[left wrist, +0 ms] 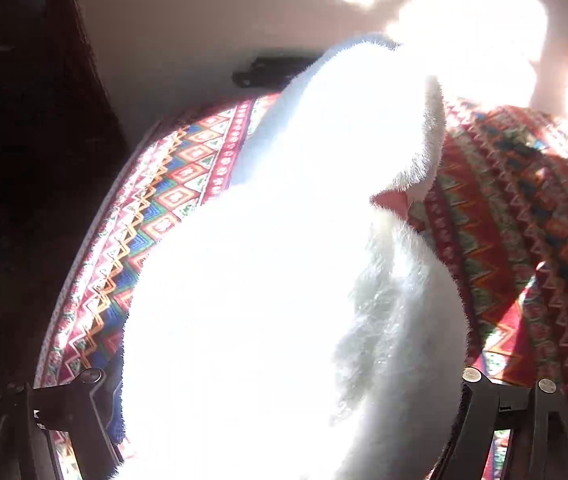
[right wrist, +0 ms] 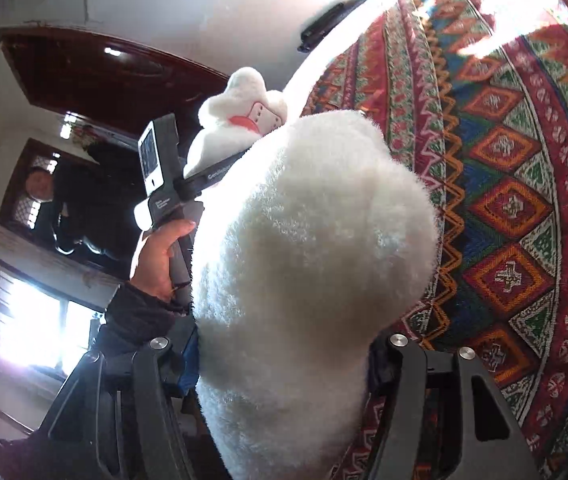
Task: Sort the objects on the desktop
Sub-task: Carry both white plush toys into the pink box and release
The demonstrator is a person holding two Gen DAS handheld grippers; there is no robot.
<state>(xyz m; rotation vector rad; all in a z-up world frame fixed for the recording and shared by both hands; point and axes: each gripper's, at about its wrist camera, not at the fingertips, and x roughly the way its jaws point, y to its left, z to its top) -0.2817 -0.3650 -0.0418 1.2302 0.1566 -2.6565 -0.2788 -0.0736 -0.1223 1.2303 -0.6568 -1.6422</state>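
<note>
The white plush toy (right wrist: 308, 264) lies over the patterned cloth (right wrist: 504, 208) between the jaws of both the left gripper (left wrist: 284, 420) and right gripper (right wrist: 284, 380), seemingly pressed by each, so sorting looks only begun, nothing visibly placed yet.

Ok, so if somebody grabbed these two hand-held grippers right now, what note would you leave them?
Right hand-held gripper: fingers closed against the white plush.
Left hand-held gripper: plush between its fingers; glare hides whether it grips.
Things: the plush is over the patterned cloth; whether it is lifted is unclear. A black item lies at the far edge.
Done: plush reached by both.
Left: probably move the plush to its place, which is not in view, then the black item.
</note>
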